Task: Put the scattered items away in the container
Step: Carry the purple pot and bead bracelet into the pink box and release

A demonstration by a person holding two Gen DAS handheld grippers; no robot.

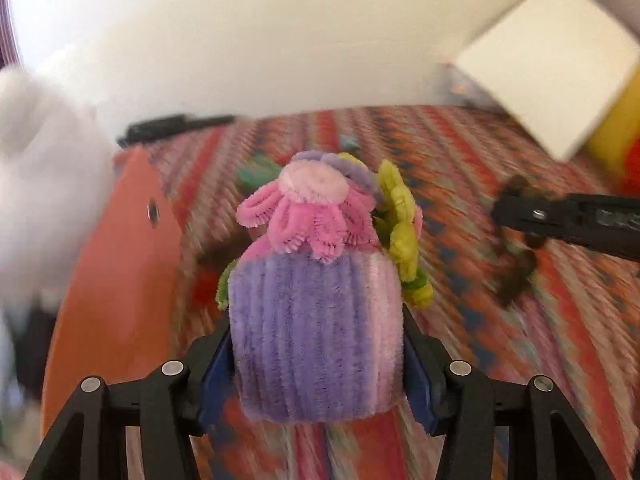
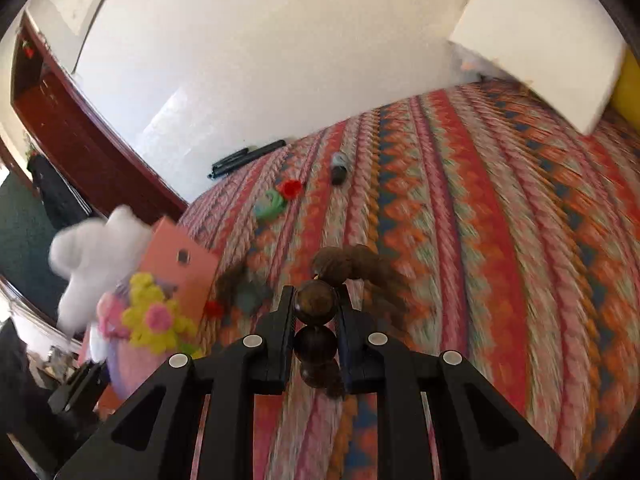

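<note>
A purple and pink pipe-cleaner flower pot (image 1: 312,332) with pink and yellow-green blooms sits between the fingers of my left gripper (image 1: 316,340), which is shut on its sides. The same pot (image 2: 136,340) shows low on the left of the right wrist view. My right gripper (image 2: 315,300) is shut on a string of dark brown wooden beads (image 2: 316,308), the rest of which trails ahead of the fingertips. In the left wrist view those beads (image 1: 520,276) hang below the right gripper's fingers (image 1: 520,212). An orange box flap (image 1: 120,260) with a round hole stands left of the pot.
White fluff (image 2: 92,256) sits beside the orange flap (image 2: 180,264). On the striped cloth (image 2: 480,240) lie a green item (image 2: 270,206), a red one (image 2: 291,188), a grey-black piece (image 2: 339,168), black pens (image 2: 248,156) and a white box (image 2: 536,40).
</note>
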